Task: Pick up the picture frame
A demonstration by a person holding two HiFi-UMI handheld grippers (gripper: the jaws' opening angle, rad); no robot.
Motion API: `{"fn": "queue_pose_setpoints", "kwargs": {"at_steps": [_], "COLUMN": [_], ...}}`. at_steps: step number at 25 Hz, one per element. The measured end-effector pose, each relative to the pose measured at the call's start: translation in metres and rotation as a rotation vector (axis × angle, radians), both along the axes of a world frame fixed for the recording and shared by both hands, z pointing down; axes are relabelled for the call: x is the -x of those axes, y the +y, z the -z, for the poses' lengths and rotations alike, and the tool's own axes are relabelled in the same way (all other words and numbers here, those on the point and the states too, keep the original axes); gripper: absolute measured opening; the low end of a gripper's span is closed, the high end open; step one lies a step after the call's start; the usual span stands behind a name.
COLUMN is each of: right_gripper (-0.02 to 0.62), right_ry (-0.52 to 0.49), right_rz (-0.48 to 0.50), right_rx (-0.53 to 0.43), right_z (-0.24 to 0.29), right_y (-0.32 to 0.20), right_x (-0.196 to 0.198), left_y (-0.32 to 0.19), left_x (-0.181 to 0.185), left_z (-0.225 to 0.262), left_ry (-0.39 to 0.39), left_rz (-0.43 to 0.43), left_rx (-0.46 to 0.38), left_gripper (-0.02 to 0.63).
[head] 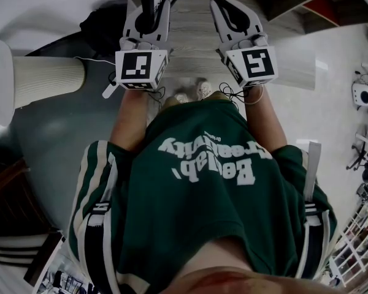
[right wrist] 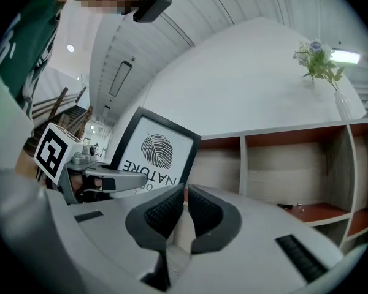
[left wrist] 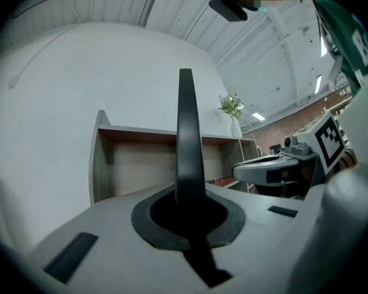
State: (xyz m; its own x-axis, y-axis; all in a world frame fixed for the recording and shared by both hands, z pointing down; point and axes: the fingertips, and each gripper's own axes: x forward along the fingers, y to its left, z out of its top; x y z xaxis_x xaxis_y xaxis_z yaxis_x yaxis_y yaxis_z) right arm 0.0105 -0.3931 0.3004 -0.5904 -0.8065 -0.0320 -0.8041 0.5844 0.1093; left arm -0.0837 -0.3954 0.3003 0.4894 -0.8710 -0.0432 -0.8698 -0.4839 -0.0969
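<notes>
Facing the shelf (right wrist: pixel 282 133), the left gripper (left wrist: pixel 187 208) is clamped on the picture frame (left wrist: pixel 185 133) by its thin black edge; beside it, the right gripper (right wrist: pixel 184 208) has its jaws closed and empty

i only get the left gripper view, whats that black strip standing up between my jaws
Observer: That's the picture frame, edge-on to you. The right gripper view shows its face, a leaf print above the word NATURE.
Operator: so left has it?
Observer: Yes, the left gripper is shut on it. In the right gripper view the frame stands tilted above that gripper.
Operator: and the right one
Observer: The right gripper holds nothing; its jaws are drawn together.
</notes>
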Motion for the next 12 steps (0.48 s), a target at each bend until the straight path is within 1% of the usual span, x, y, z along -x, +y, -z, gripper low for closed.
{"fn": "queue_pose_setpoints", "kwargs": {"at_steps": [3, 8, 12], "right_gripper": [0.046, 0.035, 0.034], "right_ry": [0.004, 0.007, -0.004], "right_rz": [0.004, 0.043, 0.04], "right_rx": [0.0, -0.004, -0.005], "right_z": [-0.0019, 0.0002, -0.0001], "right_y": [-0.0005, 0.006, 0.0048], "right_x": [0.0, 0.005, 0.0039], "left_y": [-0.0011, -0.0007, -0.0018], "left_x": [-0.0006, 0.0008, 0.0001], "left_z": [-0.0014, -0.0009, -0.0028], "left_ry": [0.002, -0.001, -0.001], "left_rz": [0.001, 0.001, -0.002], "left_rx": [0.001, 0.001, 0.002], "left_gripper": [0.026, 0.026, 0.026]}}
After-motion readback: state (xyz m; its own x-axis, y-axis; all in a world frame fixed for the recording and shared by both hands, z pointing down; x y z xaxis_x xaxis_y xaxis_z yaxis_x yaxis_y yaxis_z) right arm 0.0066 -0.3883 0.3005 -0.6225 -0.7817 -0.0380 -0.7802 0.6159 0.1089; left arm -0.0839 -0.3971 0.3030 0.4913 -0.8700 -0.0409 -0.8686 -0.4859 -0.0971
